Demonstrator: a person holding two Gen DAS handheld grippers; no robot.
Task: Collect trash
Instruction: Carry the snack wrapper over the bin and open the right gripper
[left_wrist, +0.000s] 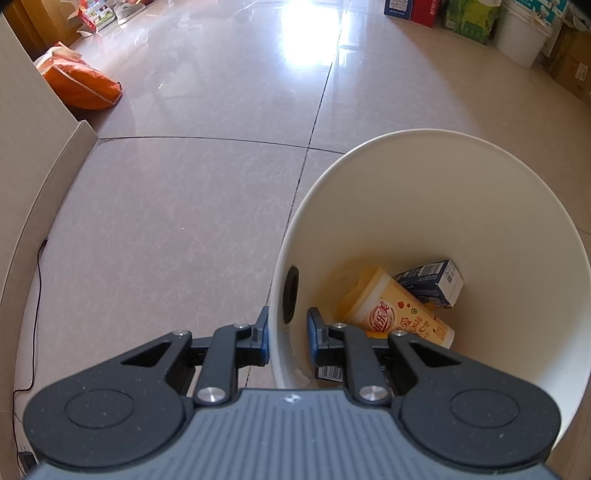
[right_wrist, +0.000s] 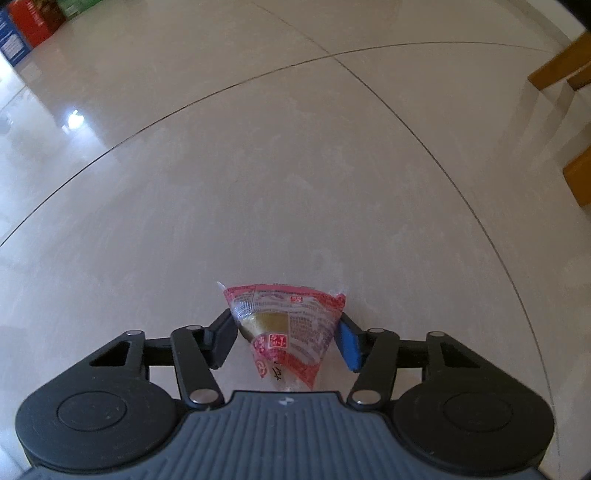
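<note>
In the left wrist view my left gripper (left_wrist: 289, 332) is shut on the near wall of a white bucket (left_wrist: 461, 192), with one blue pad outside it and the other inside. At the bottom of the bucket lie a yellow drink cup (left_wrist: 399, 314) and a small blue carton (left_wrist: 432, 282). The right wrist view shows a pink and clear snack packet (right_wrist: 291, 325) lying on the tiled floor between the fingers of my right gripper (right_wrist: 286, 334). Both pads touch the packet's sides, so this gripper is shut on it.
Pale glossy floor tiles (left_wrist: 184, 221) fill both views. An orange bag (left_wrist: 81, 83) and a cardboard panel (left_wrist: 33, 147) are at the left, and boxes with a white pail (left_wrist: 522, 33) stand at the far right. Wooden furniture legs (right_wrist: 569, 74) stand right of the packet.
</note>
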